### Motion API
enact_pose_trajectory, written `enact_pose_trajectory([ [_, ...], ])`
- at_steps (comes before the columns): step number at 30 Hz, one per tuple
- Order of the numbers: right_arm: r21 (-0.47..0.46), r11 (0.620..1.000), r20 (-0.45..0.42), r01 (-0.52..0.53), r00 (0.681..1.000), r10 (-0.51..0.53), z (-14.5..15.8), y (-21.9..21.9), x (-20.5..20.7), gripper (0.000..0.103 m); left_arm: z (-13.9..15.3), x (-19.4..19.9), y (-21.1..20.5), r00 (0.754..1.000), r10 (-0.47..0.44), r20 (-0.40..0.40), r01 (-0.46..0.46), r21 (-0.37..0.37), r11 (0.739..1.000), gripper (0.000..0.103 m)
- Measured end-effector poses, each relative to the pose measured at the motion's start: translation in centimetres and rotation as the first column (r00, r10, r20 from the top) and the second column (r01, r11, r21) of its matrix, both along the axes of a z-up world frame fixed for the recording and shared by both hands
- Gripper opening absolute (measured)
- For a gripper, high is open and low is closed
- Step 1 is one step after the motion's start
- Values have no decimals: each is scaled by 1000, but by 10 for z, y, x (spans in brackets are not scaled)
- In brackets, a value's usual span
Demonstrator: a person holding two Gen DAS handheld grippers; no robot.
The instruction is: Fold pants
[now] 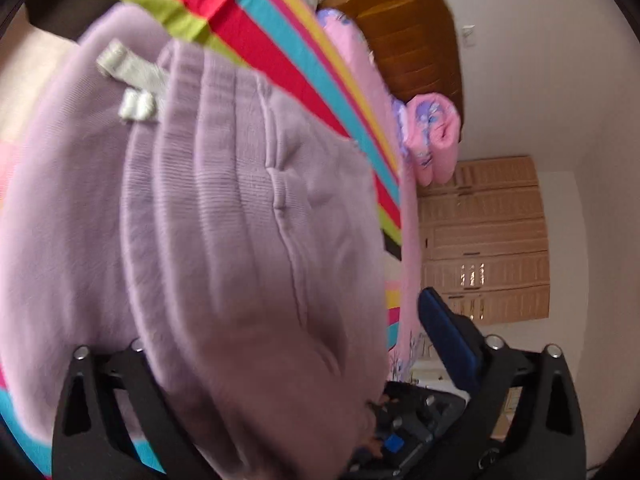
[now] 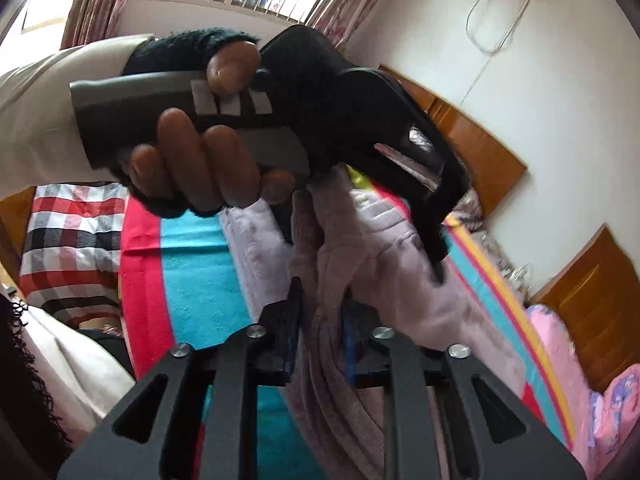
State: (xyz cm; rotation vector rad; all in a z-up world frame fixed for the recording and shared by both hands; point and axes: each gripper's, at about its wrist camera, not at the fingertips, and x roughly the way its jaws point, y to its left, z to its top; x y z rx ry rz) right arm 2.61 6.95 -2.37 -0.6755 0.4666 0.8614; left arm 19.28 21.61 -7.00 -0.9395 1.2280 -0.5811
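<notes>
The soft lilac knit pants (image 1: 224, 216) fill the space straight ahead of the left gripper (image 1: 304, 360), bunched high between its fingers, the ribbed waistband and a pale grey drawstring (image 1: 132, 84) lying further out and up to the left. In the right wrist view the same pants (image 2: 384, 280) rise as a gathered fold out of the right gripper (image 2: 320, 332) and run forward to the left gripper (image 2: 360, 216), which a hand (image 2: 200, 160) in a cream sleeve holds just beyond.

Below the cloth lies a bedspread striped in red, turquoise, yellow and lime (image 1: 280, 40); it shows bare to the left of the right gripper. To the right of both grippers the bed's edge carries a pink flowered quilt (image 1: 436, 136), with a brown wooden headboard (image 1: 408, 40) and white wall beyond.

The left gripper's jaws stand spread, cloth heaped between them; its blue right pad (image 1: 452, 340) is clear of the fabric, and the left finger is hidden. The right gripper's jaws stand narrow, pinching the fold of pants.
</notes>
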Motion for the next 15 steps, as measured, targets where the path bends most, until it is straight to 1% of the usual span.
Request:
enact_pose_trajectory([
  [1, 55, 998, -17, 12, 1000, -11, 7, -12, -1, 49, -3, 3, -3, 1000, -6, -13, 7, 53, 999, 55],
  [2, 111, 993, -43, 34, 999, -30, 14, -26, 0, 62, -6, 4, -5, 1000, -12, -13, 13, 113, 994, 46],
  [3, 175, 981, -73, 80, 995, -68, 22, -44, 2, 65, -9, 2, -5, 1000, -17, -3, 18, 138, 990, 36],
  [4, 238, 960, -103, 147, 987, -126, 29, -67, 5, 68, -12, 0, -2, 1000, -13, 6, 12, 128, 992, 33],
  [5, 300, 925, -146, 231, 970, -195, 34, -94, 8, 75, -15, -4, 2, 1000, -5, 16, 4, 112, 994, 32],
  [6, 344, 887, -185, 309, 948, -259, 35, -118, 9, 79, -17, -7, 5, 1000, 0, 28, -3, 95, 995, 32],
  [7, 377, 830, -237, 412, 909, -343, 33, -149, 9, 85, -20, -9, 6, 999, 3, 39, -6, 84, 996, 32],
  [8, 380, 792, -274, 479, 876, -398, 28, -171, 6, 85, -21, -9, 7, 999, 5, 47, -8, 77, 997, 32],
  [10, 345, 739, -364, 579, 808, -463, 11, -206, -3, 85, -22, -11, 7, 999, 3, 53, -7, 84, 996, 32],
  [11, 324, 726, -390, 606, 785, -481, 2, -216, -11, 85, -22, -11, 6, 998, 1, 56, -6, 94, 996, 32],
  [12, 303, 727, -404, 616, 774, -487, -5, -219, -18, 85, -21, -10, 4, 998, -1, 57, -5, 105, 995, 32],
  [13, 281, 732, -402, 621, 769, -498, -10, -218, -24, 85, -20, -9, 3, 998, -4, 57, -2, 113, 994, 33],
  [15, 236, 725, -368, 647, 750, -550, -21, -211, -26, 85, -17, -7, 1, 998, -9, 57, 2, 122, 992, 33],
])
